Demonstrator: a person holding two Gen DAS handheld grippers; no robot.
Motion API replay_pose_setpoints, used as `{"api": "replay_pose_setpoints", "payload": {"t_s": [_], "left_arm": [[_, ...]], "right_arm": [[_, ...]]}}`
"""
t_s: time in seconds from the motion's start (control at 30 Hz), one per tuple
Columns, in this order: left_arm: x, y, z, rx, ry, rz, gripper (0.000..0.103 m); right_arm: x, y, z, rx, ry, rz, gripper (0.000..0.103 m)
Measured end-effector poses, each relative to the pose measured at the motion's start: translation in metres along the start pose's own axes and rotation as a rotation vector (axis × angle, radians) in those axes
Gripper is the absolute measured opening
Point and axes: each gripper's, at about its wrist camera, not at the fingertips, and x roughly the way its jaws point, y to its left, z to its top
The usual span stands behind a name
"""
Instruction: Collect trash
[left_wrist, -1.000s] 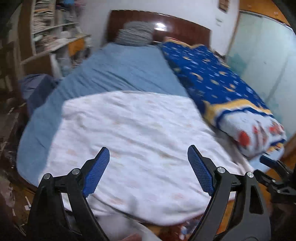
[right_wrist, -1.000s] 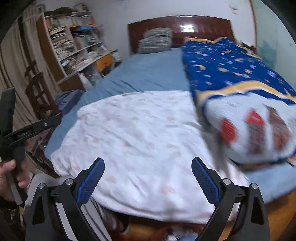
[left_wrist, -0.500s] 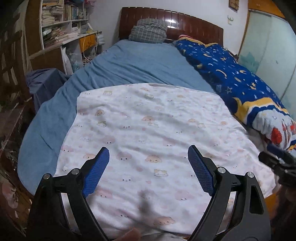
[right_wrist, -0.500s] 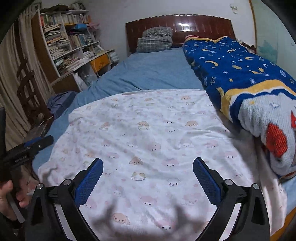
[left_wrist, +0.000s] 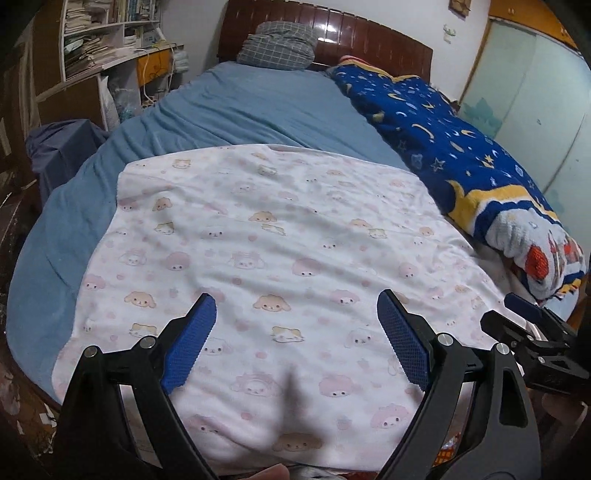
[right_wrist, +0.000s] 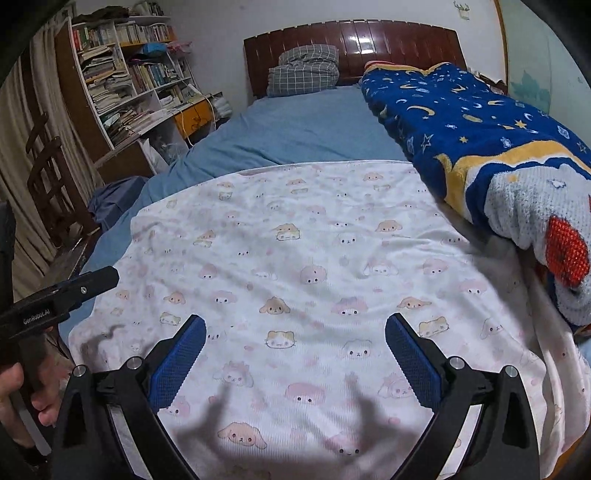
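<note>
My left gripper hangs open over the near end of a white blanket printed with cartoon animals, with nothing between its blue pads. Over the same blanket, a little to the right, my right gripper is open and empty too. Each view catches a black finger of the other gripper: the right one's and the left one's, the latter with a hand under it. No trash shows on the blanket. A small colourful scrap peeks out below its near edge; I cannot tell what it is.
The blanket lies on a bed with a blue sheet, a dark wooden headboard and a checked pillow. A rolled star-patterned quilt runs along the right side. Crowded bookshelves and a wooden chair stand to the left.
Both grippers have sunk toward the foot of the bed, so the white blanket now fills more of each view. Their jaws stay wide open.
</note>
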Motion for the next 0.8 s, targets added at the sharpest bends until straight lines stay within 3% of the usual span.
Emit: {"api": "replay_pose_setpoints", "payload": {"t_s": [0.37,0.8], "left_arm": [[-0.0029,-0.0054,-0.0059,0.032,-0.014,0.066,0.088],[-0.004,-0.0079,-0.0057,0.038,-0.018,0.069,0.088]], "right_arm": [[-0.0019,-0.0008,-0.0014,-0.003,-0.009,-0.02,0.096],[-0.0052,-0.0042,-0.0024,0.009,-0.012,-0.018,0.096]]}}
